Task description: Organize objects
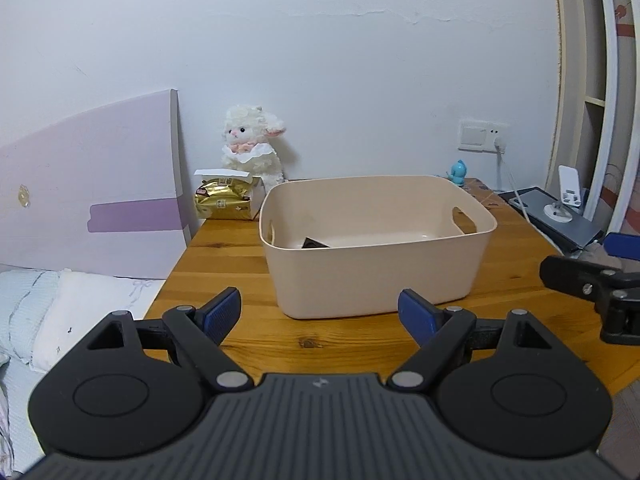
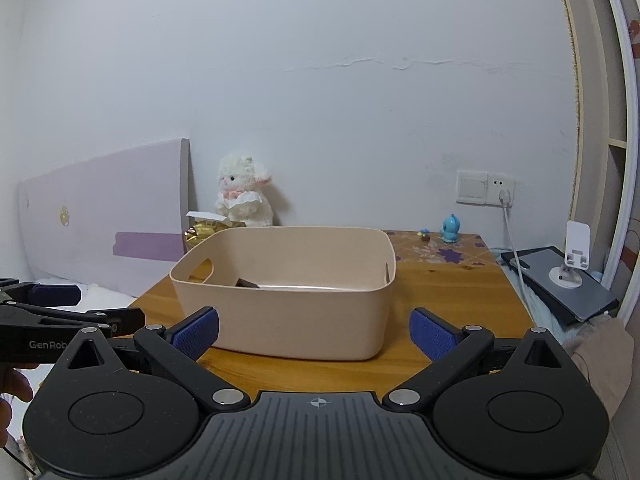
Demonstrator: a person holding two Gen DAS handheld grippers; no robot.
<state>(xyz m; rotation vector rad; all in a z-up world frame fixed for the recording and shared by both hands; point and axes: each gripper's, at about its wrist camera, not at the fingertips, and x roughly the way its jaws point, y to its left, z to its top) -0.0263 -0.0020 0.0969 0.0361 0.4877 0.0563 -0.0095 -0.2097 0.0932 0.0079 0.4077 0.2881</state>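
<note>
While both grippers hover empty at the bottom of their frames, the step in hand looks like a pause between picks. The left gripper (image 1: 320, 316) and right gripper (image 2: 314, 334) both have jaws spread wide, grasping nothing. Mid-frame, the beige bin (image 1: 380, 276) on the wooden desk (image 1: 224, 248) already holds one dark object (image 1: 314, 243) (identity unclear). Next likely calls for reaching the gold packet (image 1: 222, 200), centre-left.

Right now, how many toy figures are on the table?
2. A white plush lamb sits at the back against the wall, behind the gold packet. A small blue figurine stands at the back right, below the wall socket. The bin may hide others.
</note>
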